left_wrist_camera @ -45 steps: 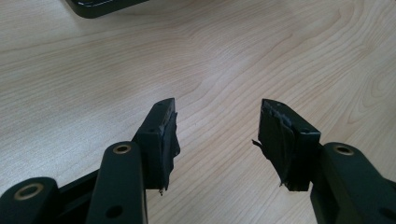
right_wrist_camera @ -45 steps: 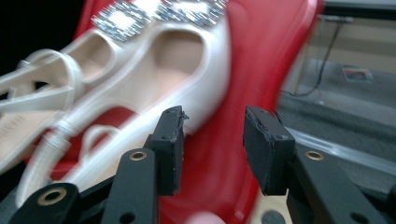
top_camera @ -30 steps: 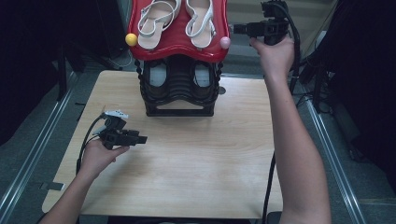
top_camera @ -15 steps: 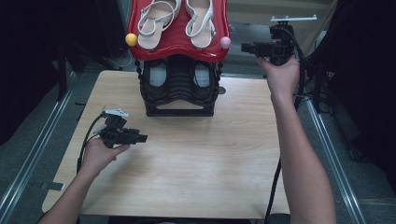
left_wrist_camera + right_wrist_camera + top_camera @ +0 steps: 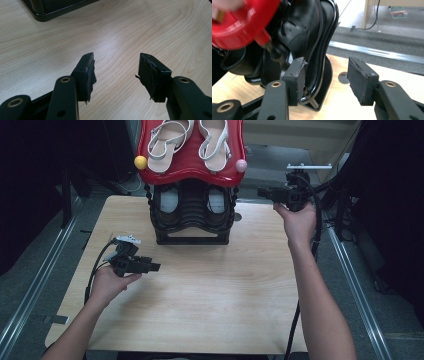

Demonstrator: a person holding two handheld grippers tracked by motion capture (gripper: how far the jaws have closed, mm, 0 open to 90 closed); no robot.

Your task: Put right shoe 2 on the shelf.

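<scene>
Light wooden table [image 5: 200,310]: black two-tier shoe rack [image 5: 192,217] at far edge, untouched. Left gripper [image 5: 150,266], right gripper [image 5: 265,193]: jaws apart, empty. Grasp pending.

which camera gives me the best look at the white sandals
The high view: both white sandals lie side by side on the red tray, seen from above. The right gripper view catches a blurred edge of that tray, no sandals. The left gripper view faces bare table.

Lab-like recording bay, wooden table [image 5: 200,310], floor rails [image 5: 30,290], trailing cables [image 5: 315,225]
</scene>
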